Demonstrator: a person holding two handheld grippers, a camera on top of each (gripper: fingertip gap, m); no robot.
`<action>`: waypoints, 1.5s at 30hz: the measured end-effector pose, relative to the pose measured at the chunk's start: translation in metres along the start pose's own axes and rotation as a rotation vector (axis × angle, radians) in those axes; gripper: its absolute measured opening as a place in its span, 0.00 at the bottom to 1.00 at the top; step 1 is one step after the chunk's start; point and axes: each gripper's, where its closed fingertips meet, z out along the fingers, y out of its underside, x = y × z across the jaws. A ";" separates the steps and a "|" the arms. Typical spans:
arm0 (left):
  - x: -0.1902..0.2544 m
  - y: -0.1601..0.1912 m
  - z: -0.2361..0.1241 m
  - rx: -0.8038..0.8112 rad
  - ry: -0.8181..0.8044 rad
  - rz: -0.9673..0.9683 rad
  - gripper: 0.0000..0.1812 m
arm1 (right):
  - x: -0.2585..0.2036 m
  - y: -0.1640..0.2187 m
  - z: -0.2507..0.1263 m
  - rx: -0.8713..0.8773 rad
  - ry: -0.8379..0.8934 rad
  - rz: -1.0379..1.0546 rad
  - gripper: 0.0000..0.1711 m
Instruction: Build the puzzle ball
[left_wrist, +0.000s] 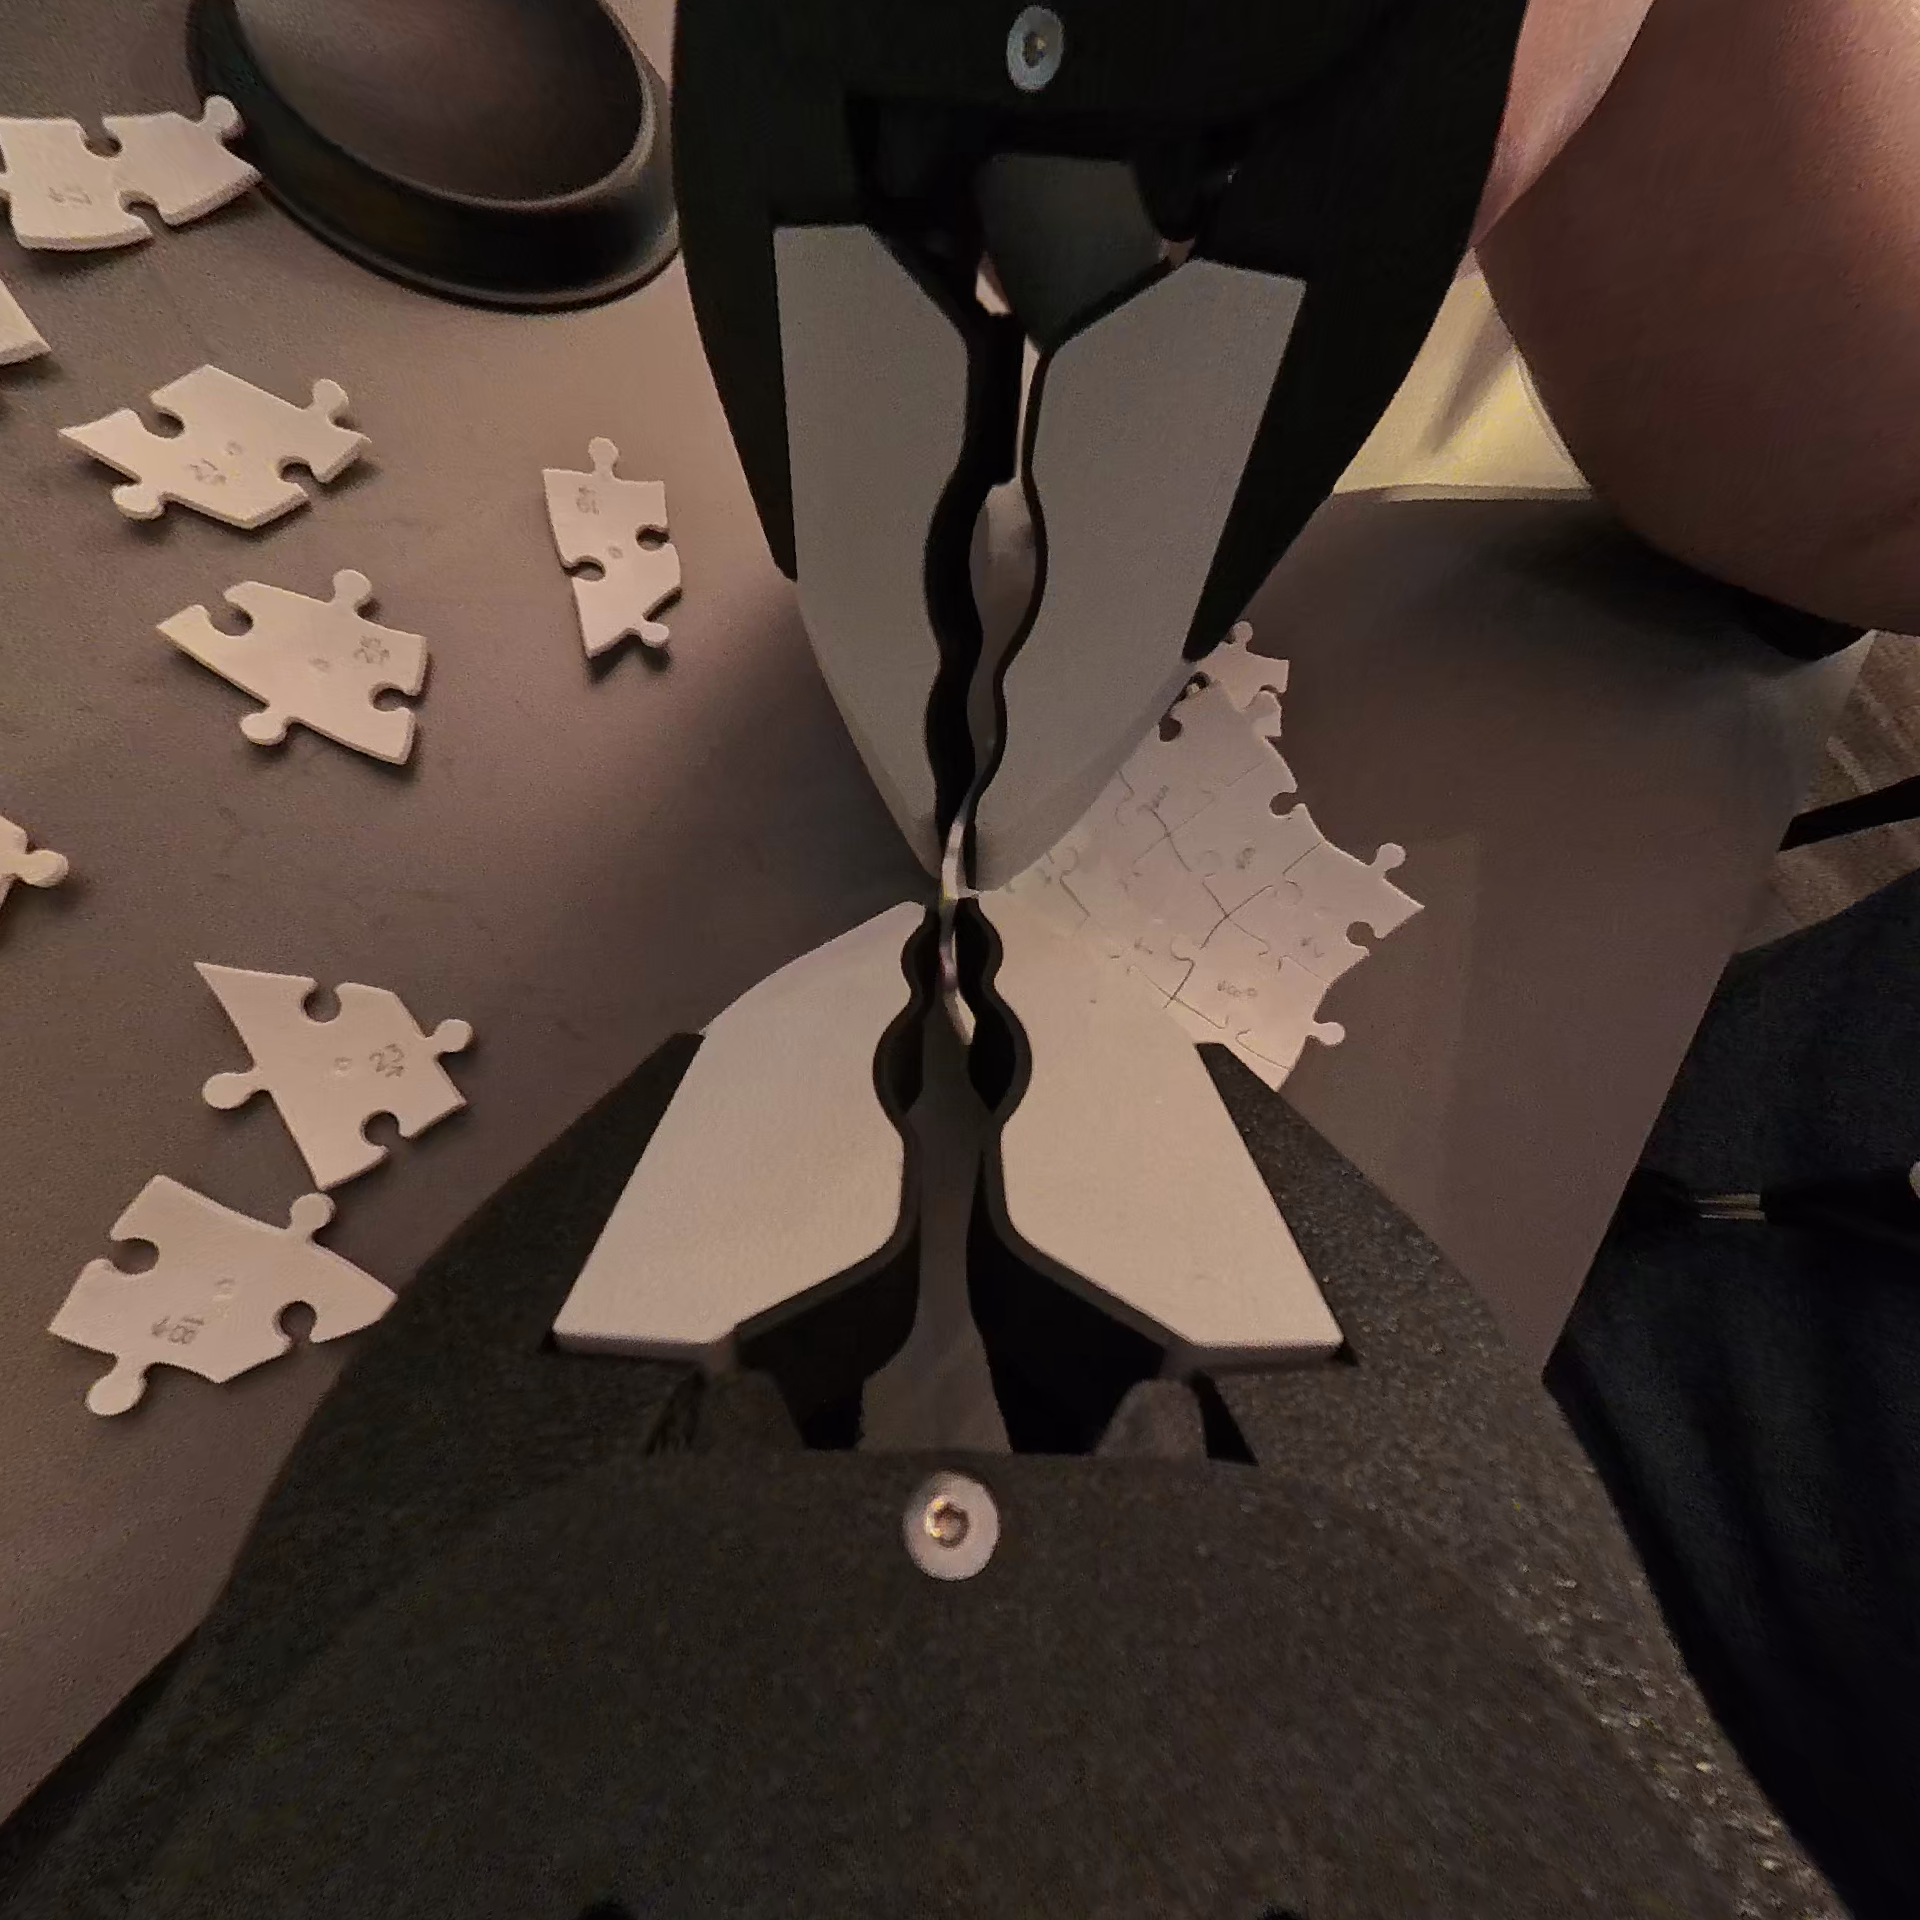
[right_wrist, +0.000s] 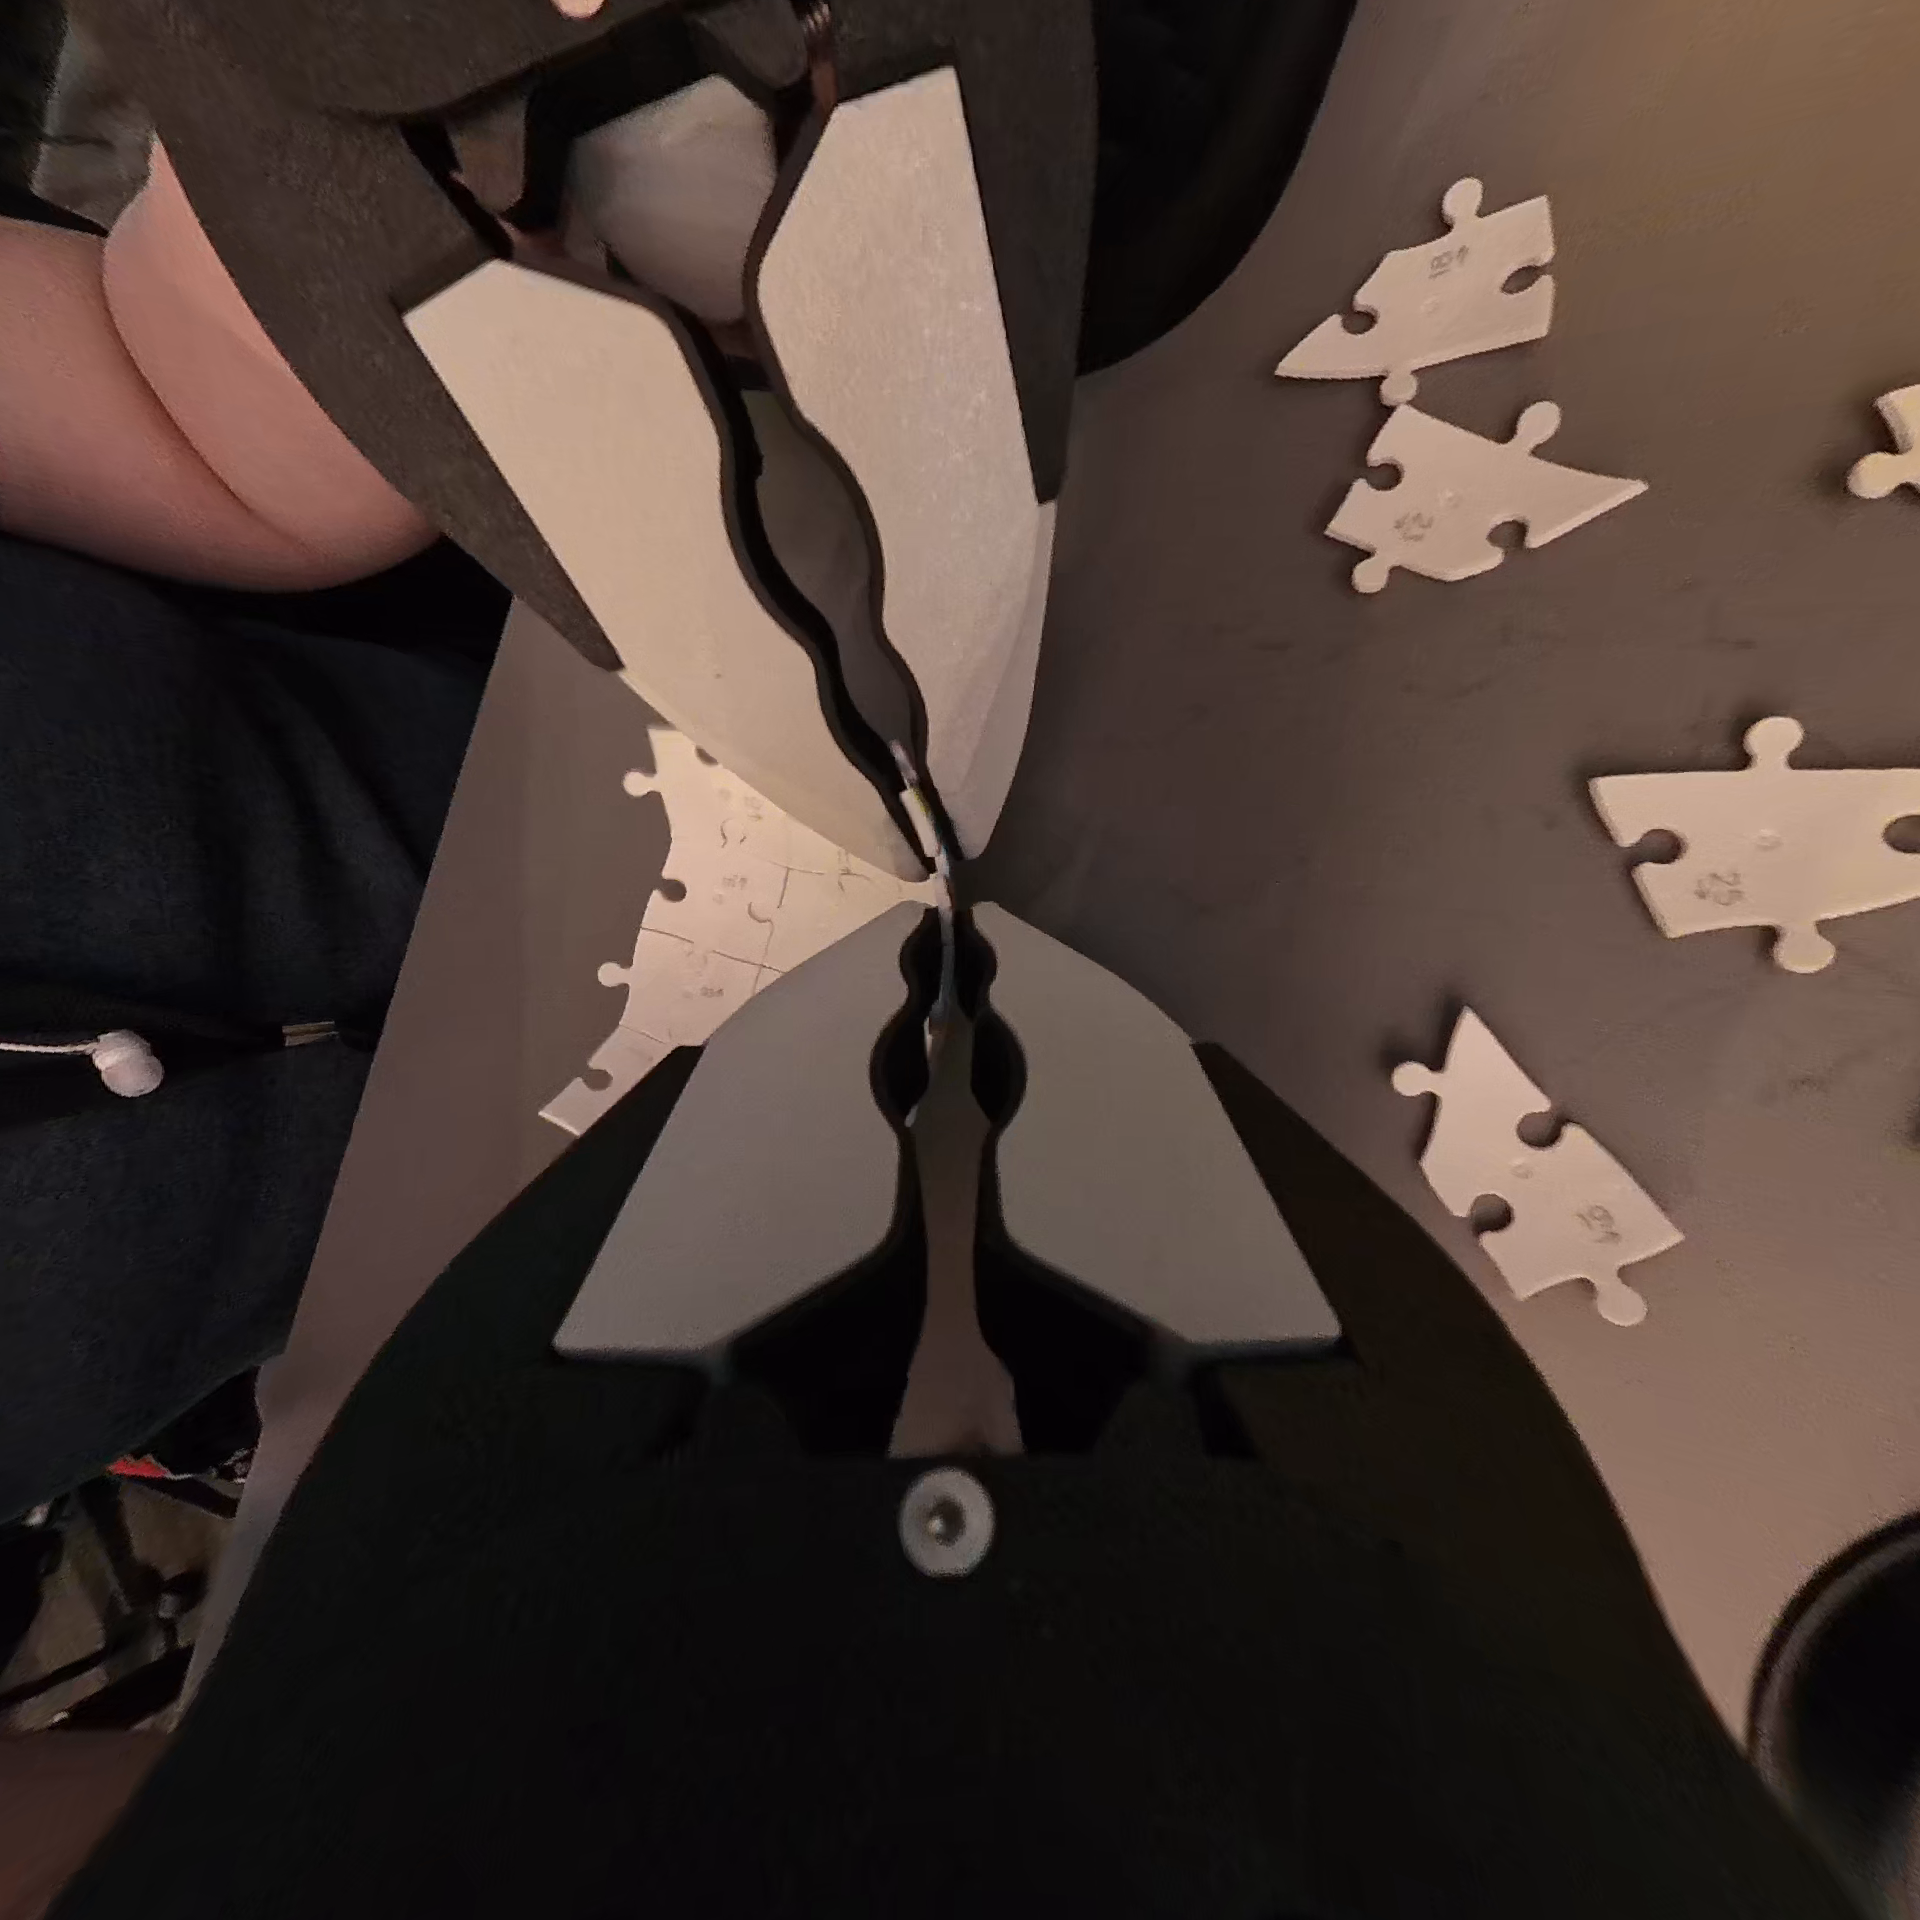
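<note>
**Two grippers tip to tip on one thin puzzle piece**

Left wrist view: left gripper (left_wrist: 951, 940) closed on the edge-on puzzle piece (left_wrist: 954, 883), tip to tip with the right gripper (left_wrist: 961, 852), clamped on the same piece from above. Behind the tips, a joined section (left_wrist: 1236, 914) on the grey table (left_wrist: 520, 810). Loose pieces (left_wrist: 343, 1070) spread leftward, near a black ring (left_wrist: 436, 197).

Right wrist view: right gripper (right_wrist: 948, 935) pinched on the piece (right_wrist: 943, 883); left gripper (right_wrist: 920, 821) opposite, likewise clamped. Joined section (right_wrist: 707, 935) left of the tips, loose pieces (right_wrist: 1756, 862) right.

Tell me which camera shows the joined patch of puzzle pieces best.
The left wrist view: the joined patch shows several linked pieces right of the gripper tips. In the right wrist view it is mostly hidden behind the fingers.
</note>
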 end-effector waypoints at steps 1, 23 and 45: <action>0.000 0.000 0.000 0.005 0.000 -0.001 0.01 | 0.000 0.000 0.000 0.007 -0.003 0.008 0.02; -0.010 0.003 -0.014 0.075 -0.058 -0.068 0.01 | 0.004 0.004 0.009 0.001 -0.029 0.075 0.05; -0.009 0.001 -0.018 0.116 -0.034 -0.101 0.02 | 0.001 0.004 0.010 -0.034 -0.025 0.079 0.03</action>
